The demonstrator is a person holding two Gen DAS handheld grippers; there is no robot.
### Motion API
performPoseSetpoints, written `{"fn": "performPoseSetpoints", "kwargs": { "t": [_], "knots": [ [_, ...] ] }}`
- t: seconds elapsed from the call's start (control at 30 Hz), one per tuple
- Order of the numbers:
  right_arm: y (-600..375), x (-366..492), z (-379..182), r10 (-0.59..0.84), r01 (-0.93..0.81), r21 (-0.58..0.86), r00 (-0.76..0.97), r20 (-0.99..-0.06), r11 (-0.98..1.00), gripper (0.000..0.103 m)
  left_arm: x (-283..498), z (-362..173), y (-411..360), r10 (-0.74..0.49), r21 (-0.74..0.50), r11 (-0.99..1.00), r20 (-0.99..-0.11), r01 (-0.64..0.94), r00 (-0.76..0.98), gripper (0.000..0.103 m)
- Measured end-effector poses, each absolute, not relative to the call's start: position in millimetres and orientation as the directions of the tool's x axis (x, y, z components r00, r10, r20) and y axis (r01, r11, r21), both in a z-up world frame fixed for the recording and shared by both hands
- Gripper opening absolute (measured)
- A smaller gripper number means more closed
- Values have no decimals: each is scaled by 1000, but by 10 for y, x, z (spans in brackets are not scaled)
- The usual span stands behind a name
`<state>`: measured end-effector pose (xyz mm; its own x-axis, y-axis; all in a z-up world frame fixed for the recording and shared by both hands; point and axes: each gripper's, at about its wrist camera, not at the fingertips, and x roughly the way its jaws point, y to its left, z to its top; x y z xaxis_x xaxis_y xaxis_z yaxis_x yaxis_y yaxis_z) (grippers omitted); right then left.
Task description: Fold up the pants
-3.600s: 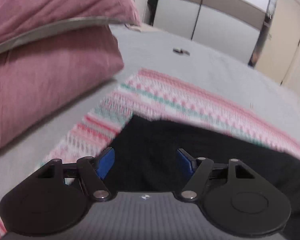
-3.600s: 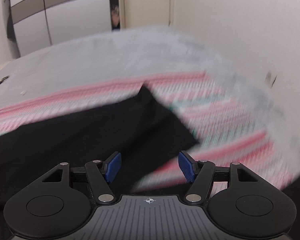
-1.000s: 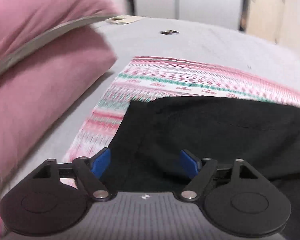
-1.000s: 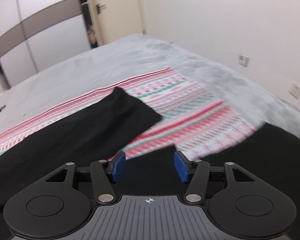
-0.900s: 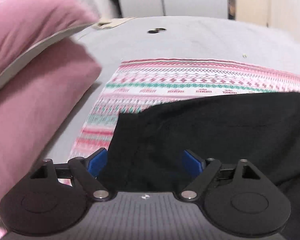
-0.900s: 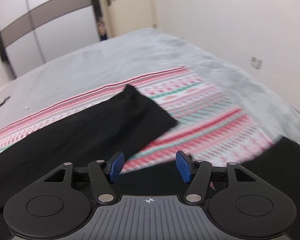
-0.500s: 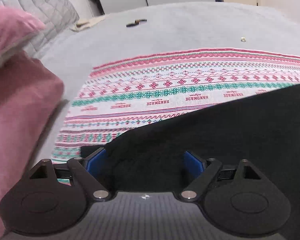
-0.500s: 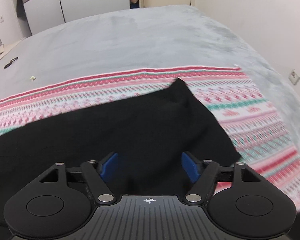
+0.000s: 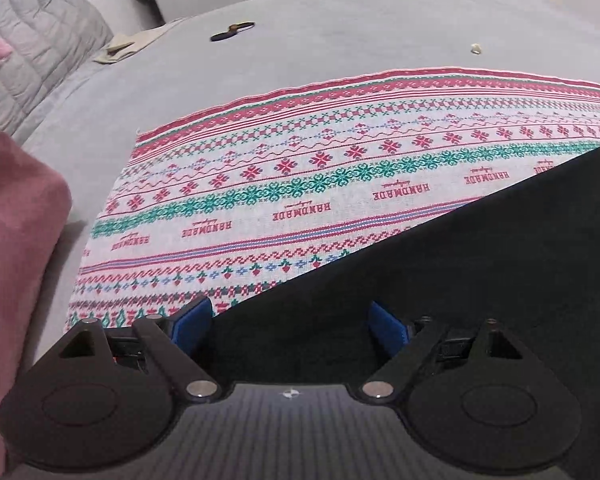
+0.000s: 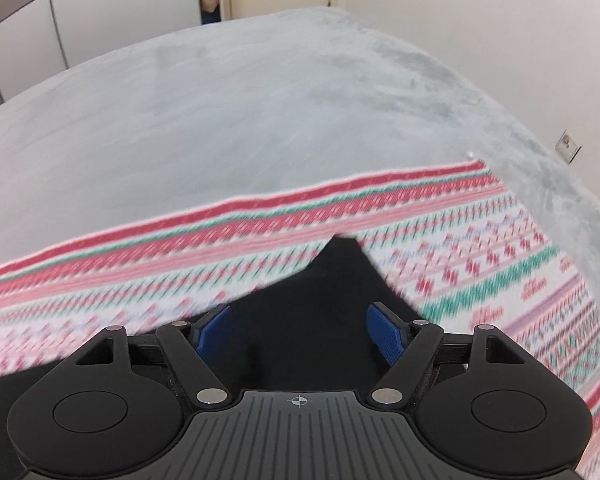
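Left claw (image 9: 290,322), right claw (image 10: 298,330): both held wide, nothing gripped. Black pants (image 9: 480,280): spread on patterned cloth (image 9: 300,168), grey bed (image 10: 240,120) beyond. Right view blurred; leg end apparently nearest. Edges should be pinched squarely before folding.

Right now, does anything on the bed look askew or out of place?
The black pants lie diagonally across the patterned cloth, their edge cutting its stripes at a slant. A small dark object and a pale speck sit loose on the grey bedspread.
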<state>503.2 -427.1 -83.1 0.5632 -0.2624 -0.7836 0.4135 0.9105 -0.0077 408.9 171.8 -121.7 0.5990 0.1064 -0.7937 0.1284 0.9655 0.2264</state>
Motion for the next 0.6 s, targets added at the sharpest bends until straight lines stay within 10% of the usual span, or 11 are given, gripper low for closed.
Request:
{"fn": "performPoseSetpoints", "kwargs": {
  "t": [0.23,0.27,0.3,0.6],
  "knots": [
    [-4520,5264,-1035,-286,434,-11,575,-767,901,62,4141,-1284,1886,-34,89,980,-810,181,586,73],
    [-4545,5279,-1084,-275,434,-1,569,-775,901,35,4134,-1293,1879,-50,82,977,-807,195,589,64],
    [-4569,5277,-1135,-258,439,17,558,-789,898,0,4113,-1293,1854,-79,66,973,-804,221,590,33],
    [-4572,4755,-644,-229,388,63,658,-717,919,0,3919,-1126,1597,2,164,967,-769,194,639,22]
  ]
}}
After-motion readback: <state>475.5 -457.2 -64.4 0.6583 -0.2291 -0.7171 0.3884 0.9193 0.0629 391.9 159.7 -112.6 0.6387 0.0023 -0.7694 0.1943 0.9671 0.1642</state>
